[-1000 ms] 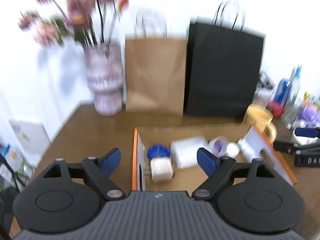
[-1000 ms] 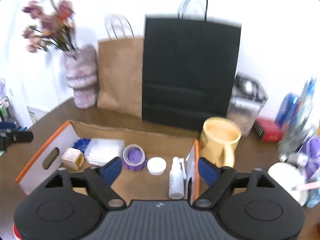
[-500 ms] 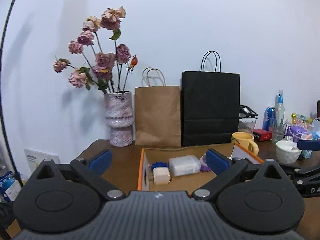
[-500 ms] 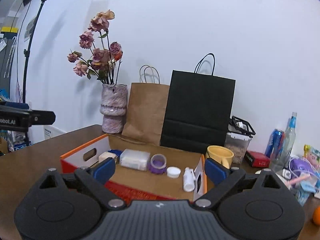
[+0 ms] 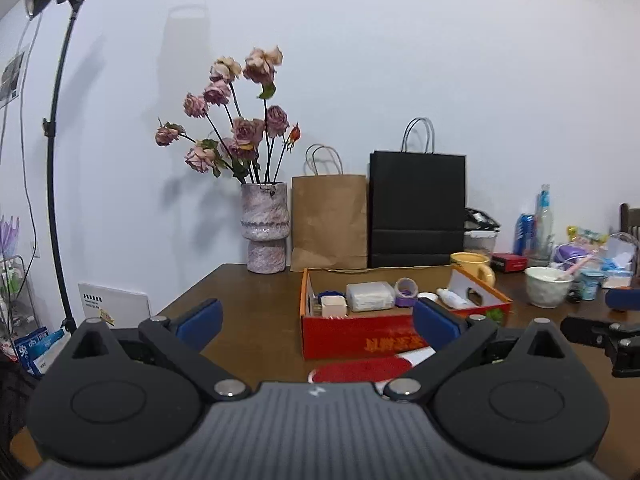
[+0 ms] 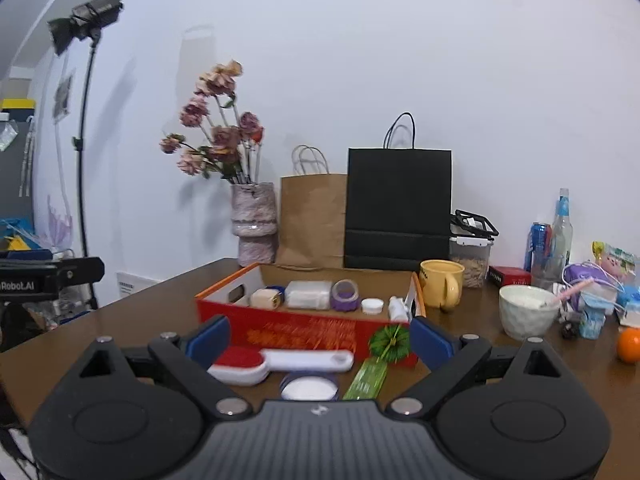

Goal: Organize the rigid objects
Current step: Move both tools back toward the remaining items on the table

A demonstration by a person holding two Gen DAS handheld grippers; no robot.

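Observation:
A red cardboard box (image 5: 360, 340) (image 6: 304, 330) stands on the brown table and holds a clear plastic case (image 5: 370, 296) (image 6: 308, 294), a purple tape roll (image 5: 407, 291) (image 6: 346, 295), a cream block (image 5: 333, 306) (image 6: 264, 298), a white lid (image 6: 372, 306) and a white bottle (image 5: 452, 298) (image 6: 396, 307). In front of the box lie a red-and-white brush (image 6: 276, 362) (image 5: 360, 368), a round white tin (image 6: 308, 388) and a green fan (image 6: 384, 354). My left gripper (image 5: 316, 320) and right gripper (image 6: 320, 340) are both open, empty and held back from the box.
A yellow mug (image 5: 474, 266) (image 6: 442, 284), a white bowl (image 6: 528, 312), bottles, a can and an orange (image 6: 629, 344) crowd the right side. A vase of dried roses (image 5: 266, 228), a brown bag (image 5: 330, 220) and a black bag (image 5: 416, 208) stand against the back wall.
Both grippers have pulled back and risen away from the box, so its front and the items before it now show. Both stay open.

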